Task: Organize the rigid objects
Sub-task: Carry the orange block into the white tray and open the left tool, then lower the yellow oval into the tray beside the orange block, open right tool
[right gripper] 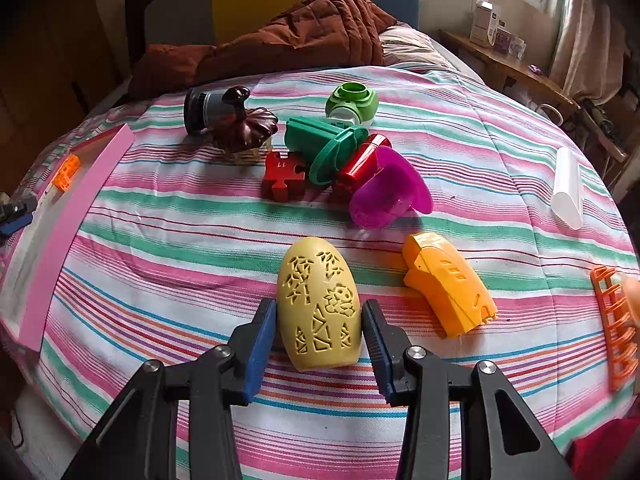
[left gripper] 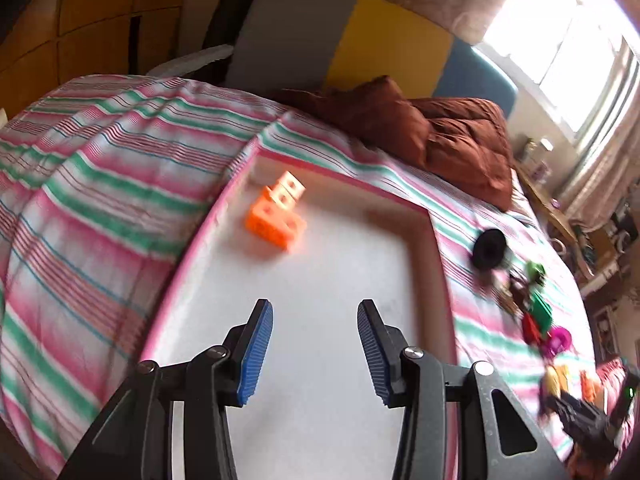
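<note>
My right gripper [right gripper: 319,306] is shut on a pale yellow egg-shaped shell [right gripper: 320,304] with cut-out patterns, which rests on the striped bedspread [right gripper: 180,248]; both blue pads touch its sides. My left gripper [left gripper: 315,306] is open, nothing between its fingers, over the white floor of a pink-rimmed tray [left gripper: 340,184]. An orange block [left gripper: 276,216] with a paler block on it sits in the tray's far left corner. In the right wrist view the tray [right gripper: 80,216] lies at the left edge.
Beyond the egg lie an orange curved shell [right gripper: 448,284], a magenta scoop [right gripper: 388,188], a red jigsaw piece [right gripper: 282,176], green parts [right gripper: 324,144] and a dark brown piece [right gripper: 248,124]. A white tube [right gripper: 568,188] and an orange rack [right gripper: 616,320] lie at right. A brown blanket [right gripper: 300,32] is behind.
</note>
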A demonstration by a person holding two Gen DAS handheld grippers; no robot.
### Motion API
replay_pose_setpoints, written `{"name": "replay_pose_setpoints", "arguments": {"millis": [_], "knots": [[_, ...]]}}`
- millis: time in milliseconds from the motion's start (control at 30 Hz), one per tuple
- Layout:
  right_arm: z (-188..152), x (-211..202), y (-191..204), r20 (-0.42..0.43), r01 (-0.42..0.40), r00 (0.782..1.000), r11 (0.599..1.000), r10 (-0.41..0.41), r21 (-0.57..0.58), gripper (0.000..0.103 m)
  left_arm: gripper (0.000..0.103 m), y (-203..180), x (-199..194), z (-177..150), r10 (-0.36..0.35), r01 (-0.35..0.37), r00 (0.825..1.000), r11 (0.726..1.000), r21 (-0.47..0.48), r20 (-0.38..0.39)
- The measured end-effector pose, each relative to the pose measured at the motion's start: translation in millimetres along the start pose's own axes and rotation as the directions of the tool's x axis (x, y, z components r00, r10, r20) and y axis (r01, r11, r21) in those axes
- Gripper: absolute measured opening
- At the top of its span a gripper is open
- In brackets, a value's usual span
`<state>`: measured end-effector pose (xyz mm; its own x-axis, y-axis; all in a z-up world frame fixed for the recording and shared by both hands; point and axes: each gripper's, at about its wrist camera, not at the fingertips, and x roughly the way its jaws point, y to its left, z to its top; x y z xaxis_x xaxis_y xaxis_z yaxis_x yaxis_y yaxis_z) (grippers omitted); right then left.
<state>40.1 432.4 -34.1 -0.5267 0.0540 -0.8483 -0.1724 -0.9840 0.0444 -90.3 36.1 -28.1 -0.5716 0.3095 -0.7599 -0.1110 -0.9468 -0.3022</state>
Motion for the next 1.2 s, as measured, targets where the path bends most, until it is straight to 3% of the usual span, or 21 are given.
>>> {"name": "replay_pose_setpoints", "arguments": {"millis": [300, 500, 833, 1033, 1200], "knots": [[3, -9, 24, -0.014, -0.080, 0.997, 0.997, 0.080, 0.012, 0.044, 0.044, -29, -16, -38, -0.021, 0.026, 0.999, 0.987, 0.158, -0.031], [19, -21, 59, -0.006, -0.138, 0.990, 0.990, 0.138, -0.008, 0.044, 0.044, -25, -19, -44, -0.015, 0.022, 0.999, 0.983, 0.180, -0.042], [69, -16, 185, -0.014, -0.265, 0.964, 0.951, 0.266, -0.161, 0.044, 0.044, -8, -32, -51, -0.030, 0.034, 0.999, 0.989, 0.146, -0.034], [102, 16, 246, -0.080, -0.317, 0.948, 0.937, 0.308, -0.148, 0.044, 0.044, -2, -36, -51, -0.026, 0.030, 0.999, 0.991, 0.127, -0.027], [125, 55, 280, -0.138, -0.299, 0.949, 0.947, 0.282, -0.116, 0.044, 0.044, 2, -37, -51, -0.012, 0.016, 1.000, 0.993, 0.114, -0.028]]}}
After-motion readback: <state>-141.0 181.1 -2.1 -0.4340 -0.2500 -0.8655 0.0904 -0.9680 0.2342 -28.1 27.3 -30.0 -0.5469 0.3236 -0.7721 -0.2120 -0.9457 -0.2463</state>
